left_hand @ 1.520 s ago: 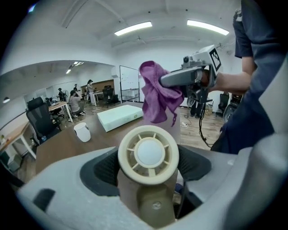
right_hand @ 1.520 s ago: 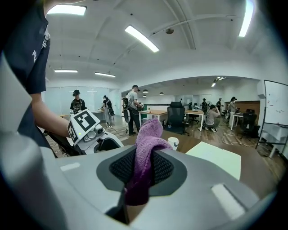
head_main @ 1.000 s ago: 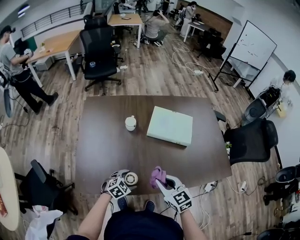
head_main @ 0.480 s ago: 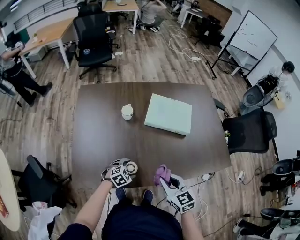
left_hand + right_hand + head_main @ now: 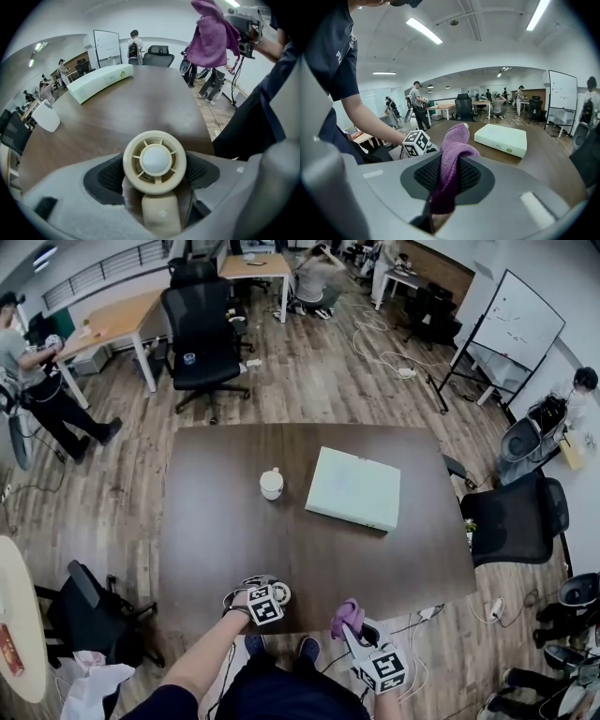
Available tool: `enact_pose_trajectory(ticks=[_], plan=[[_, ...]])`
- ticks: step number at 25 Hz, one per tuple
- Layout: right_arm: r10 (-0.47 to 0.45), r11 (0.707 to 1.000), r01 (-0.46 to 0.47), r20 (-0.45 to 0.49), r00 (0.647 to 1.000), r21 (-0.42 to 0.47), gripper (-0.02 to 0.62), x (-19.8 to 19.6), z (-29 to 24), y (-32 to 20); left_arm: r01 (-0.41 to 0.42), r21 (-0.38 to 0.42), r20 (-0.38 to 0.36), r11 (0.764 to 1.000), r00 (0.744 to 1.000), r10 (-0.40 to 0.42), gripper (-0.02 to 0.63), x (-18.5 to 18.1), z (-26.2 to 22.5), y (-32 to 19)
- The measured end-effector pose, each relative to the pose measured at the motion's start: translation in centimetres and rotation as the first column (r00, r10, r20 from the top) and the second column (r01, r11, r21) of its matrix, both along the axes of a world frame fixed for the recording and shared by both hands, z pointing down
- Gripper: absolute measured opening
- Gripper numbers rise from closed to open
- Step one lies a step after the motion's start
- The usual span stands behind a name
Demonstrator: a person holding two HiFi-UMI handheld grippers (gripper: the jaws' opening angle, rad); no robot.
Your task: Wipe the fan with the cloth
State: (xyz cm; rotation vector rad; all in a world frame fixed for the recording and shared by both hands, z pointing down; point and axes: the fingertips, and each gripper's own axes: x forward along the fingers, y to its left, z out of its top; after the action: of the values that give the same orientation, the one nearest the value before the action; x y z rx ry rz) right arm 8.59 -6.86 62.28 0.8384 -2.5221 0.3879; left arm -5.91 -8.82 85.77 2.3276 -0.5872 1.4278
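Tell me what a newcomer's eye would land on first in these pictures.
The purple cloth pinched in the right claw stands out most, the one bright colour, at the near edge of the dark table. Next comes the small cream fan, clamped in the left claw beside it. Farther back, a pale green box lies flat on the table, a white cup just left of it in the head view.

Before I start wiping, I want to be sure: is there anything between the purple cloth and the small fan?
Nothing visible stands in the way. The left claw holds the fan over the near edge of the table. The right claw holds the cloth beside it, and only open air lies between them.
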Motion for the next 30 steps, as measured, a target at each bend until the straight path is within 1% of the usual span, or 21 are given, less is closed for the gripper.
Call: enact_pose_trajectory(ticks=[3,8,15,18,19,22,23,25,26,28,30], plan=[[0.022,1.000,-0.022,0.002,1.000,-0.012,0.075,0.6,0.4,0.3,-0.015,-0.012,0.018,1.000,1.000,0.015,0.377,-0.1,0.8,0.2],[0.039,0.999,-0.039,0.010,0.999,-0.021,0.075,1.4,0.8,0.8,-0.039,-0.016,0.025,0.999,0.999,0.039,0.377,0.3,1.3,0.1],[0.059,0.998,-0.058,0.028,0.998,-0.035,0.075,2.2,0.8,0.8,-0.050,-0.028,-0.007,0.998,0.999,0.050,0.379,0.5,1.1,-0.4],[0.064,0.997,-0.063,0.027,0.998,-0.038,0.075,2.4,0.8,1.0,-0.032,-0.039,-0.027,0.999,0.999,0.031,0.383,0.6,1.0,-0.1],[0.062,0.997,-0.061,0.026,0.998,-0.037,0.075,2.5,0.9,1.0,-0.021,-0.036,-0.037,0.999,0.999,0.019,0.396,0.6,0.8,-0.2],[0.053,0.998,-0.052,0.027,0.998,-0.033,0.075,2.5,1.1,0.7,0.031,0.011,-0.066,0.999,0.997,-0.030,0.453,0.4,-0.3,-0.9],[0.051,0.998,-0.050,0.027,0.998,-0.031,0.075,2.6,1.1,0.6,0.054,0.028,-0.080,0.998,0.995,-0.052,0.459,0.4,-0.8,-1.2],[0.044,0.999,-0.043,0.027,0.999,-0.025,0.075,2.5,1.3,0.1,0.116,0.055,-0.118,0.992,0.987,-0.109,0.472,0.0,-2.1,-1.6],[0.038,0.999,-0.037,0.025,0.999,-0.022,0.075,2.5,1.4,-0.2,0.159,0.071,-0.144,0.985,0.979,-0.147,0.477,-0.2,-3.0,-1.7],[0.022,1.000,-0.022,0.007,1.000,-0.017,0.075,2.5,1.8,-0.6,0.262,0.110,-0.214,0.959,0.948,-0.235,0.482,-0.8,-5.1,-2.0],[0.008,1.000,-0.008,-0.010,1.000,-0.018,0.075,2.6,2.4,-1.1,0.360,0.147,-0.291,0.922,0.906,-0.307,0.482,-1.2,-7.4,-1.9]])
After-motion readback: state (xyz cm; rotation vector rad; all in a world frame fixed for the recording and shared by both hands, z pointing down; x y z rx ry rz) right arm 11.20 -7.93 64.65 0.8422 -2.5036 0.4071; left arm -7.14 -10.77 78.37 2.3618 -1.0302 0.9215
